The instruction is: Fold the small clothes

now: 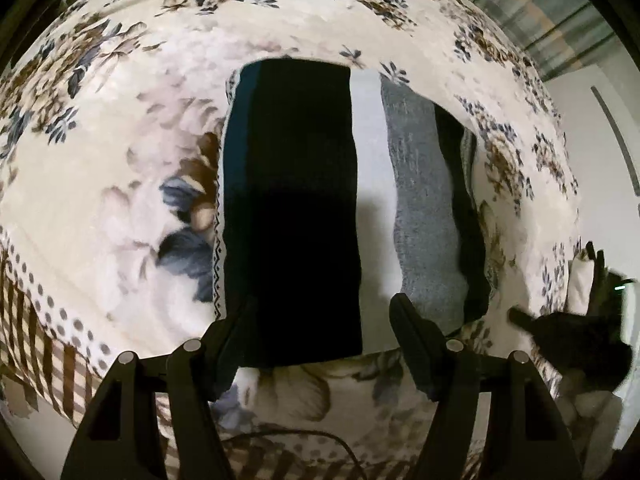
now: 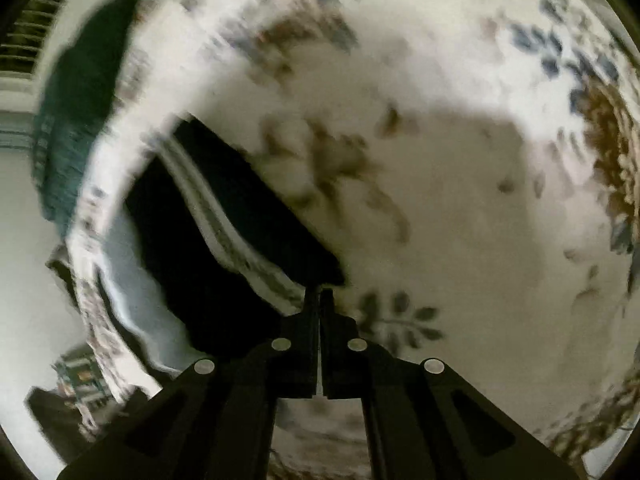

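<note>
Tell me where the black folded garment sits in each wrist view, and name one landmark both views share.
Left wrist view: the black folded garment lies at picture centre, reaching down between the open left gripper fingers, beside white and grey pieces.
Right wrist view: it runs from left of centre down to the shut right gripper, whose tips meet at its corner; blurred.
Shared landmark: the floral blanket underneath.

Floral blanket and its surroundings

A cream blanket (image 1: 120, 184) with brown and blue flowers covers the bed; its edge has a dotted band and brown checks (image 1: 44, 344). A thin dark cable (image 1: 320, 438) lies across its near part. A teal cloth (image 2: 76, 120) hangs blurred beyond the blanket's far edge.
</note>
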{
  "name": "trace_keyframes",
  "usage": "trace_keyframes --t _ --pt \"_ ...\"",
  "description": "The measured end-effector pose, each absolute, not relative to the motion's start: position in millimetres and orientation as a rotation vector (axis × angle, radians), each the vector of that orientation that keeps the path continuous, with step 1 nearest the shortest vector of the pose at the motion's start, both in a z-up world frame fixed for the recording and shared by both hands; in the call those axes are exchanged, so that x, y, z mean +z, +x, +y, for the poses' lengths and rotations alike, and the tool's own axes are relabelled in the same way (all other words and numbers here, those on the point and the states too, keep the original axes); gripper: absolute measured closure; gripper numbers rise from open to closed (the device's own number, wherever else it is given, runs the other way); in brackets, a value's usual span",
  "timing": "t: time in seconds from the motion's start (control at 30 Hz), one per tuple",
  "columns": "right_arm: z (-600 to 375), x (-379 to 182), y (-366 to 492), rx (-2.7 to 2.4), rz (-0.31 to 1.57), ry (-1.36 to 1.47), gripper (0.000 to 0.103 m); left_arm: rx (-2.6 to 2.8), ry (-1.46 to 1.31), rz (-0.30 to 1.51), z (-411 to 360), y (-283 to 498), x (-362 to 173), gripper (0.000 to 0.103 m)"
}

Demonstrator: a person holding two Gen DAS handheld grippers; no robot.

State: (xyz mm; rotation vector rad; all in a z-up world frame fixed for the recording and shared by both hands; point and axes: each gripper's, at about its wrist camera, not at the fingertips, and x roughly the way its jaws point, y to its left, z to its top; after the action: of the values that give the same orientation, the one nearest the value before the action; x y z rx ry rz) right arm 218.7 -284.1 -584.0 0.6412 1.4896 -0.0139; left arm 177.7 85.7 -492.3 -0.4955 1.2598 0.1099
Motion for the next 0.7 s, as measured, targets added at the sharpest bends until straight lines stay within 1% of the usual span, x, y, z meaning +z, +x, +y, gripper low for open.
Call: trace_keyframes --t 0.03,0.07,0.1,0.13,0.17,0.2,0.23,0.37,0.47,0.53,0.57,0.6,0.63,0.7 --pt "-289 -592 223 -0.012 1.531 0.658 0.101 0.11 -0.506 1.25 90 180 -491 0.036" --pt "-294 -595 228 -0.003 1.549 0.685 0.098 0.109 -0.517 1.239 94 181 -489 0.036" --pt "-301 -593 235 0.01 1.526 0.706 0.092 0.115 -0.525 1.223 101 184 -487 0.036" --pt "-304 -588 243 0.026 1.498 0.701 0.074 0.122 -0.538 1.204 109 188 -485 0.036" --pt "-305 -581 254 0.053 1.466 0.685 0.053 0.122 -0.562 1.189 118 194 -485 0.036" --pt "-303 -576 268 0.096 1.436 0.676 0.047 0.122 -0.583 1.179 125 199 -486 0.036" --pt "-299 -572 283 0.15 1.414 0.677 0.045 0.124 -0.606 1.165 135 207 -488 0.036" --pt "-260 -571 351 0.341 1.387 0.578 0.045 0.109 -0.691 1.14 165 242 -509 0.036" --pt "-227 -591 397 0.433 1.422 0.519 0.045 0.098 -0.784 1.155 182 266 -537 0.036" --pt "-210 -605 417 0.476 1.459 0.52 0.045 0.062 -0.867 1.11 188 276 -547 0.038" --pt "-205 -610 422 0.495 1.466 0.527 0.054 0.054 -0.891 1.071 189 277 -546 0.059" --pt "-198 -610 423 0.527 1.441 0.531 0.069 0.05 -0.9 1.057 190 277 -545 0.071" --pt "-195 -609 423 0.536 1.411 0.505 0.097 0.045 -0.905 1.051 189 277 -543 0.074" --pt "-188 -594 421 0.52 1.345 0.47 0.098 0.045 -0.896 1.036 189 277 -537 0.074"
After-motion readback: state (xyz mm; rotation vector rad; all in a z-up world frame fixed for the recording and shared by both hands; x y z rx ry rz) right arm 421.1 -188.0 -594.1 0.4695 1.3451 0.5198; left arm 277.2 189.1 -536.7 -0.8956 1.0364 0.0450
